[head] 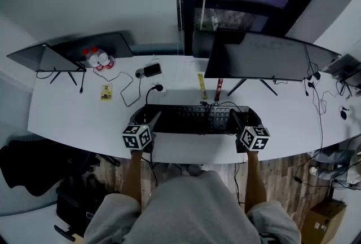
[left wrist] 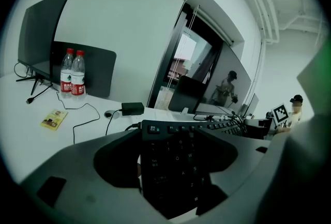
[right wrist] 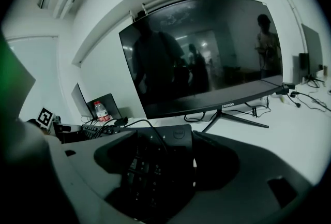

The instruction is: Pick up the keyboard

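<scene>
Keyboard (head: 194, 119) on desk (head: 73, 119) near front edge, monitor (head: 265, 57) behind it, bottles (head: 99, 59) at back left

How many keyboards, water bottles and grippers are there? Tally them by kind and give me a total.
keyboard: 1
water bottles: 2
grippers: 2, the left gripper and the right gripper, each with its jaws on one end of the keyboard
Total: 5
</scene>
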Motion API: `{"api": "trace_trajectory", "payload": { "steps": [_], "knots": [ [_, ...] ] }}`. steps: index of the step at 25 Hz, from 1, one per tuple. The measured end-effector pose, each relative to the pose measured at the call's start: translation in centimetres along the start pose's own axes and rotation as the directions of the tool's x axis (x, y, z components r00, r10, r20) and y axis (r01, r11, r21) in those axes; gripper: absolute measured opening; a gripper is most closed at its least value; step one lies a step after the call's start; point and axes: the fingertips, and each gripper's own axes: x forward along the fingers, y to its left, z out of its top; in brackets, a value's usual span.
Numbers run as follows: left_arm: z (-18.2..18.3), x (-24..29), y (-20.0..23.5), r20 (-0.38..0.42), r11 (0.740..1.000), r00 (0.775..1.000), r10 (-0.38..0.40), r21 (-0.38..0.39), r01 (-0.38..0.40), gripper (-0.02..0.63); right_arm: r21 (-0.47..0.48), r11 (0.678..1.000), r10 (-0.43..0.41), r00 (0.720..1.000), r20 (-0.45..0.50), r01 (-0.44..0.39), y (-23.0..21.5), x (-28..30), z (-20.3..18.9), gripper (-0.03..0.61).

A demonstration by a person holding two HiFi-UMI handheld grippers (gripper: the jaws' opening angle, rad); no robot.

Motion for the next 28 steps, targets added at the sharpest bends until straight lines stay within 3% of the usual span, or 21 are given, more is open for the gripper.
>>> {"api": "trace_trajectory", "payload": {
  "steps": [7,16,28],
  "knots": [
    [3.4,-0.6,-0.4,0.066,1.000,0.998,-0.017,0.021,0.016,0.305,-0.047,0.999,0.000,0.996,0.085,0.004,1.1,-0.8,3.9,0.333],
    [5.9,-0.7,-1.0,0.115,0.998,0.993,-0.041,0.062,0.034,0.305,-0.048,0.999,-0.002,0.989,0.147,0.009,1.3,-1.5,5.5,0.328],
    [5.6,-0.4,-1.2,0.107,0.997,0.993,-0.058,0.059,0.052,0.305,-0.057,0.998,-0.017,0.988,0.155,0.026,1.2,-2.0,5.5,0.328]
  ]
}}
